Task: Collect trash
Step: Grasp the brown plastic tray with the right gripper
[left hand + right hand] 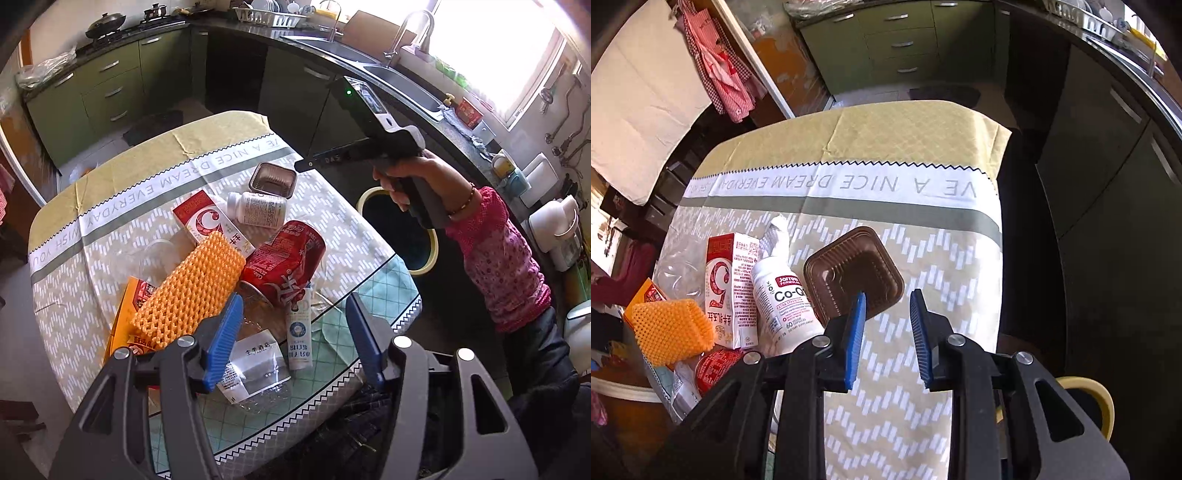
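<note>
Hovering above the table [923,155], the right gripper [888,317] is shown open beside a brown tray [842,273]. The left gripper [291,321] is held open and empty over a red can [284,258].

both grippers are black, each frame cut with triangular openings and set with round silver screws. the left gripper [293,332] has two blue ribbed pads [223,341], and so does the right gripper [888,338]. seen from the left wrist, the right tool's body has a small green light [348,92] and pale lettering. the person wears a pink patterned sleeve [502,258], a thin bracelet [461,205] and dark trousers [535,350].
</note>
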`<move>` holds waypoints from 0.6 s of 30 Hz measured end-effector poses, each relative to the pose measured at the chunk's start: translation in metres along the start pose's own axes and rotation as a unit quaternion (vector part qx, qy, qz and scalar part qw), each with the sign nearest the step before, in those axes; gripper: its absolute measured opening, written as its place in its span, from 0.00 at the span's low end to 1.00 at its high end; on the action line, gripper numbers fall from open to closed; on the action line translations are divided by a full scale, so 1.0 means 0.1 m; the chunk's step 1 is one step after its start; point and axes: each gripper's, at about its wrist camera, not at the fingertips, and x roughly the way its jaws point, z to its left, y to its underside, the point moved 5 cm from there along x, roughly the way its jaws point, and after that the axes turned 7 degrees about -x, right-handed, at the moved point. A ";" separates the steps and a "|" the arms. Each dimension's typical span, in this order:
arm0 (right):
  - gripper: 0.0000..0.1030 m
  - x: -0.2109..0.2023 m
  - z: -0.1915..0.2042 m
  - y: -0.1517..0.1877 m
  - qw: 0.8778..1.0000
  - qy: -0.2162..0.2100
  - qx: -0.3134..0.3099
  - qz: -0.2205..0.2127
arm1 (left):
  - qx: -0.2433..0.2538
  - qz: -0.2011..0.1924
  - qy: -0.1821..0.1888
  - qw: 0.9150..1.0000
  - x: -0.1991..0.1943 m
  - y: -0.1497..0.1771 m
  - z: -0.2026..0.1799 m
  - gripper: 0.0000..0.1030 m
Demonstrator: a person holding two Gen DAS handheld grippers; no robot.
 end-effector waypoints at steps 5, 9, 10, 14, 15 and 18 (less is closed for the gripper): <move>0.25 0.26 -0.01 -0.09 1.000 0.013 -0.005 0.024 | 0.002 0.006 0.010 1.000 0.13 -0.14 0.02 0.56; 0.25 0.41 -0.04 -0.12 0.999 0.013 -0.001 0.038 | -0.001 0.018 0.013 1.000 0.27 -0.24 0.02 0.58; 0.25 0.45 -0.05 -0.13 0.999 0.009 0.002 0.041 | 0.000 0.021 0.013 1.000 0.31 -0.27 0.01 0.58; 0.21 0.56 -0.03 -0.12 0.999 0.005 -0.004 0.049 | -0.002 0.032 0.013 0.999 0.41 -0.36 -0.03 0.61; 0.11 0.58 -0.04 -0.11 0.999 0.010 -0.003 0.051 | -0.003 0.034 0.014 0.999 0.43 -0.38 -0.04 0.62; 0.10 0.50 -0.06 -0.10 0.999 0.018 -0.001 0.037 | -0.009 0.040 0.013 0.999 0.51 -0.47 -0.07 0.65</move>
